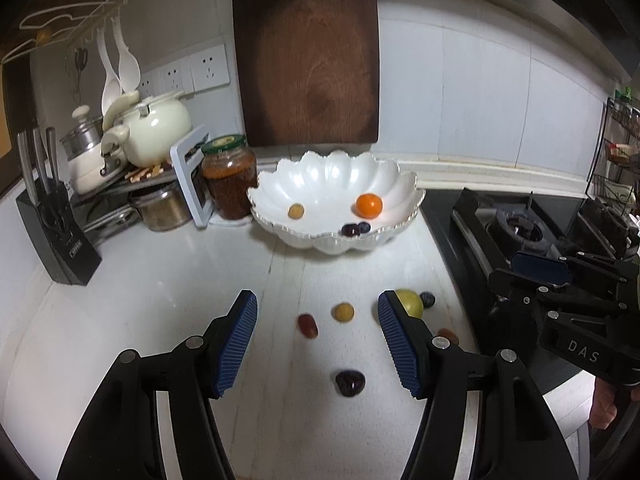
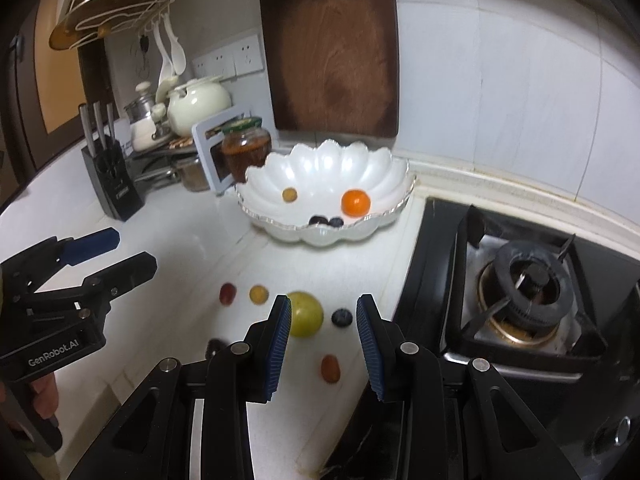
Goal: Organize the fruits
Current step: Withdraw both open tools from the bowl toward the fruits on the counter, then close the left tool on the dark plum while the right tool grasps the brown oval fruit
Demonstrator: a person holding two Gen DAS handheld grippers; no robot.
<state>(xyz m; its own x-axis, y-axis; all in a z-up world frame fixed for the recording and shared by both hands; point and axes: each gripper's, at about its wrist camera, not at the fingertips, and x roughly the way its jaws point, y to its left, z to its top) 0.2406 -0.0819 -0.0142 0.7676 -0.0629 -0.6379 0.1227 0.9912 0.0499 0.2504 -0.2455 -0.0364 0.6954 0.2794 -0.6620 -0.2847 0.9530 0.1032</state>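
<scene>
From my left hand-held gripper (image 1: 318, 342) I see its right finger cutting off part of the green fruit (image 1: 412, 302), and a blueberry (image 1: 427, 299) peeks out just past it. A reddish fruit (image 1: 448, 334) beside that finger is mostly hidden (I cannot tell from here what it is). The jaws stand spread with nothing between the pads; ahead of them on the white table (image 1: 160, 300) lie a red grape (image 1: 307, 325) and a small yellow fruit (image 1: 342, 312), while a dark, glossy fruit (image 1: 349, 383) sits between the fingers, untouched.

My right hand-held gripper (image 2: 324, 340) is also parted, narrower, gripping nothing. The green fruit (image 2: 306, 314) sits just off its left finger, the blueberry (image 2: 342, 317) ahead in the gap, the oval reddish fruit (image 2: 330, 368) between the fingers. A dark fruit (image 2: 215, 347) is half covered by the left finger's arm.

Farther ahead stands the scalloped, pearly white bowl (image 2: 276, 160), holding an orange fruit (image 2: 355, 202), a small yellow one (image 2: 289, 195) and two dark ones (image 2: 326, 221) partly behind its rim. To the right of the right gripper lies the black gas stove (image 2: 524, 284). A dark wooden cutting board (image 2: 332, 48) leans on the wall behind the bowl, a lidded glass jar (image 2: 246, 148) to its left. Everything is softly blurred.
</scene>
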